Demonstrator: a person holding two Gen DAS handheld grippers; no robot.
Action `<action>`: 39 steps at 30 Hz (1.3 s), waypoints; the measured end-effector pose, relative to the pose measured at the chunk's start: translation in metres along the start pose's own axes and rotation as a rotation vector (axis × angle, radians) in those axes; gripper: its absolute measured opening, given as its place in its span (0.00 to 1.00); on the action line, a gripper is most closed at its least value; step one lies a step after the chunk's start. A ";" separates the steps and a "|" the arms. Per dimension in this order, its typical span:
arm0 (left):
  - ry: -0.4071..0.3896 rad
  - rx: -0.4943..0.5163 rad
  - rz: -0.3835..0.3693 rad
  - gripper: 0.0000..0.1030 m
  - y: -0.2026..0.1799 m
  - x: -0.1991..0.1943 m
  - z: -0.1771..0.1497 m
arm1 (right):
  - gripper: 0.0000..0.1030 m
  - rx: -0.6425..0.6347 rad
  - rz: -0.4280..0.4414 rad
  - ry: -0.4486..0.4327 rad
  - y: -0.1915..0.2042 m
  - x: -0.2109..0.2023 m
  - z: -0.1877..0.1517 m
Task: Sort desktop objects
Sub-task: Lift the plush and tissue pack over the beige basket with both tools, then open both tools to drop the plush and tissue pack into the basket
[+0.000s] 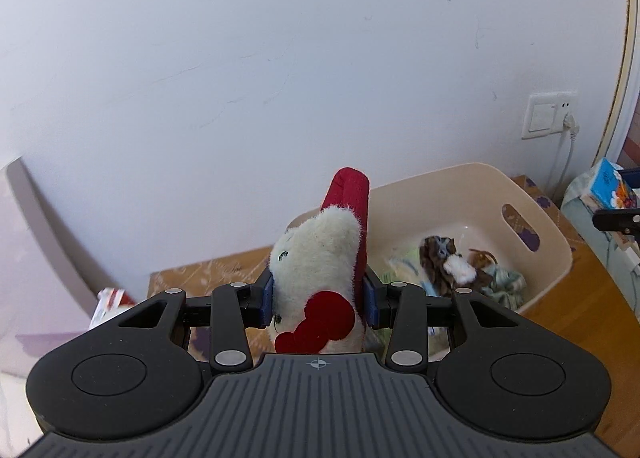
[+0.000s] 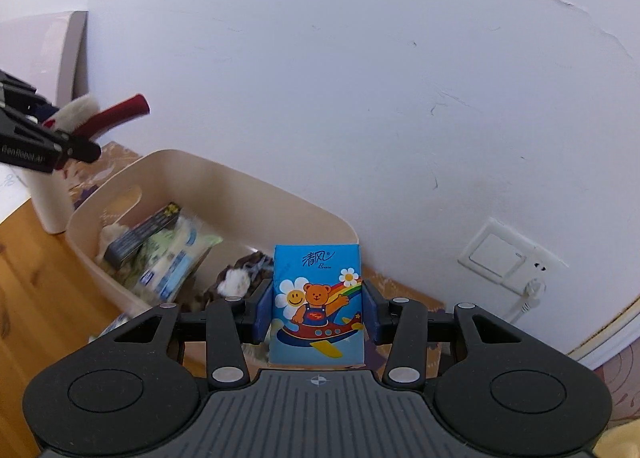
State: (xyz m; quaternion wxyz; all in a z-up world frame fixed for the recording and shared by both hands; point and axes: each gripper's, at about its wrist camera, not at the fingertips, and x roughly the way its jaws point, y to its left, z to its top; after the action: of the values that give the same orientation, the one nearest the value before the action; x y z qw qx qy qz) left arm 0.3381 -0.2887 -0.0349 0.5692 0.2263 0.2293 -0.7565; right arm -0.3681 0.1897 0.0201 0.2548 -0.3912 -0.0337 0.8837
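My left gripper point(image 1: 319, 298) is shut on a white plush toy point(image 1: 316, 258) with red patches and a red part sticking up, held above the left end of a cream plastic basket point(image 1: 472, 185). My right gripper point(image 2: 318, 310) is shut on a blue tissue pack point(image 2: 318, 298) printed with a cartoon bear, held above the right end of the basket point(image 2: 208, 173). The left gripper with the toy point(image 2: 76, 113) shows at the far left of the right wrist view. The tissue pack point(image 1: 610, 181) shows at the right edge of the left wrist view.
The basket holds a brown and white furry item point(image 1: 452, 264), a green cloth point(image 1: 504, 284), a dark box point(image 2: 144, 234) and a plastic packet point(image 2: 176, 258). It stands on a wooden desk point(image 2: 36, 278) with a patterned mat point(image 1: 208, 270) by the white wall. A wall switch with a plugged socket point(image 2: 508, 258) is at right.
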 end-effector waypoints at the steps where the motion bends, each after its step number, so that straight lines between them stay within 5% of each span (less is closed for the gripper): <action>1: 0.003 -0.001 -0.001 0.41 0.000 0.006 0.002 | 0.41 0.003 -0.004 0.004 0.001 0.006 0.003; 11: 0.136 -0.114 -0.042 0.41 -0.008 0.065 -0.002 | 0.41 0.019 0.021 0.054 0.013 0.066 0.016; 28: 0.244 -0.140 -0.029 0.43 -0.011 0.122 -0.021 | 0.41 0.037 0.044 0.196 0.038 0.134 0.001; 36: 0.205 -0.104 -0.063 0.64 -0.015 0.105 -0.021 | 0.74 0.029 0.021 0.179 0.044 0.119 -0.005; 39: 0.199 -0.114 -0.059 0.65 -0.012 0.095 -0.021 | 0.77 0.042 0.014 0.160 0.042 0.106 -0.005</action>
State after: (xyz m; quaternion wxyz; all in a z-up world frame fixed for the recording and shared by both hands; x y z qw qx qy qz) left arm 0.3042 -0.3452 -0.1079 0.5330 0.2606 0.3341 -0.7324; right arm -0.4423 0.2034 -0.0654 0.2589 -0.4553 0.0081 0.8519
